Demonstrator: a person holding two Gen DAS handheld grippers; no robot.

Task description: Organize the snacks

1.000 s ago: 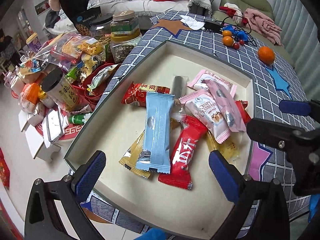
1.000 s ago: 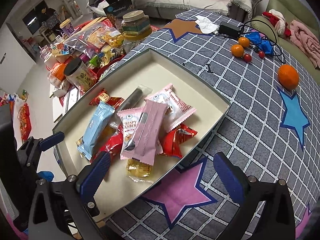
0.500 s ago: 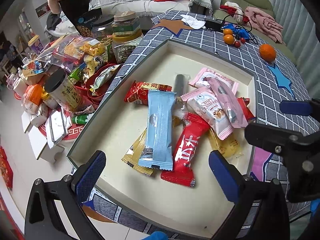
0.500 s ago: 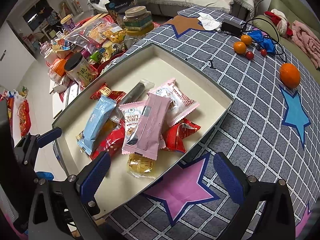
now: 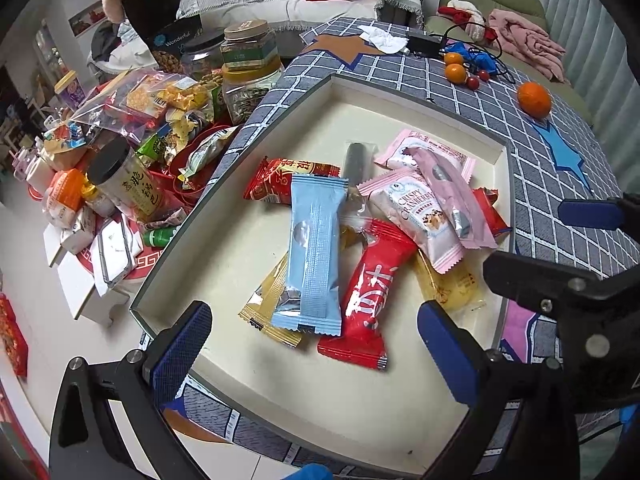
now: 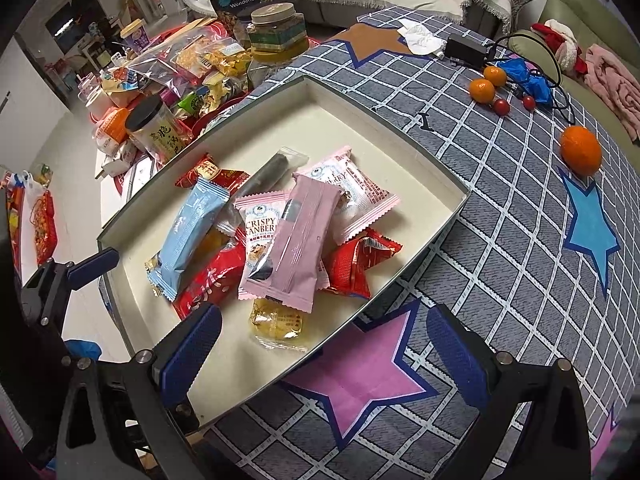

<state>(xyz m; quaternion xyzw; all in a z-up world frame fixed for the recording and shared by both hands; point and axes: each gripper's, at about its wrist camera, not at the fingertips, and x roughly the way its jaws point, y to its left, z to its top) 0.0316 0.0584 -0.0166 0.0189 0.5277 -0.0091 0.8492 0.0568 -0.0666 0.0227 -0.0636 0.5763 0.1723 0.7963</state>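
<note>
A shallow cream tray (image 5: 224,272) (image 6: 280,120) on the checked table holds a heap of snack packets: a light blue one (image 5: 316,252) (image 6: 188,228), a red one (image 5: 368,300), pink ones (image 5: 420,216) (image 6: 292,240), a yellow one (image 6: 276,320) and a dark bar (image 5: 356,160). My left gripper (image 5: 316,356) is open and empty above the tray's near edge. My right gripper (image 6: 324,352) is open and empty above the tray's near right corner. Each gripper shows in the other's view.
A low table to the left carries jars (image 5: 248,60), bagged snacks (image 5: 152,100) and a canister (image 5: 128,180). Oranges (image 6: 580,152), small tomatoes, a black adapter with cables (image 6: 468,50) and a tissue lie on the tablecloth (image 6: 520,240). A sofa stands behind.
Both grippers have drawn back slightly toward the tray's near edge. Nothing was taken hold of; the snacks have not moved.
</note>
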